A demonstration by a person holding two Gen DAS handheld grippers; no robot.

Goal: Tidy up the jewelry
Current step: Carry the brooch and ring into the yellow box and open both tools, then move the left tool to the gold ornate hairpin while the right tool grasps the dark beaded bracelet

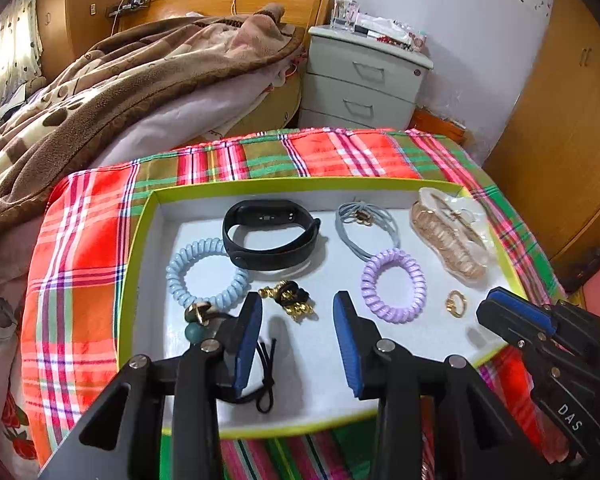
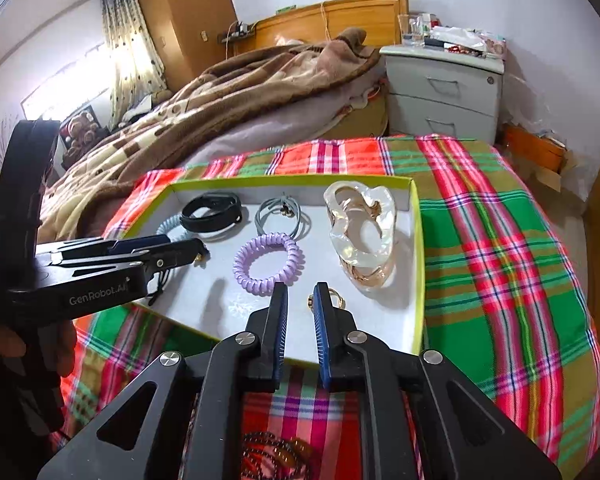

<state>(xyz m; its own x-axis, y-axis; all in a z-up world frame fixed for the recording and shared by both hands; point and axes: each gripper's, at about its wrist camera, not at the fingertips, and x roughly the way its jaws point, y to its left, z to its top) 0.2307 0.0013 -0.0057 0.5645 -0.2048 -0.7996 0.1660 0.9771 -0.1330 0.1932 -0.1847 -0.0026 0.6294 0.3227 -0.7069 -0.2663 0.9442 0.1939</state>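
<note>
A white tray with a lime-green rim (image 1: 140, 236) (image 2: 418, 240) lies on a plaid cloth. In it are a black fitness band (image 1: 270, 234) (image 2: 210, 210), a light blue coil tie (image 1: 204, 276), a purple coil tie (image 1: 394, 285) (image 2: 267, 262), grey hair ties (image 1: 364, 226) (image 2: 280, 214), a gold bracelet in clear wrap (image 1: 448, 238) (image 2: 360, 228), a gold ring (image 1: 455, 303) (image 2: 336, 298), a gold-and-black clip (image 1: 290, 300) and black hair ties (image 1: 266, 376). My left gripper (image 1: 296, 308) (image 2: 180, 248) is open and empty over the tray's near side. My right gripper (image 2: 300, 298) (image 1: 496, 300) is open a little, just left of the ring.
A dark bead bracelet (image 2: 276, 452) lies on the plaid cloth (image 2: 500, 260) under my right gripper. A bed with a brown blanket (image 1: 120, 92) is behind left. A grey nightstand (image 1: 364, 80) stands behind the table. A wooden wardrobe (image 1: 560, 140) is at right.
</note>
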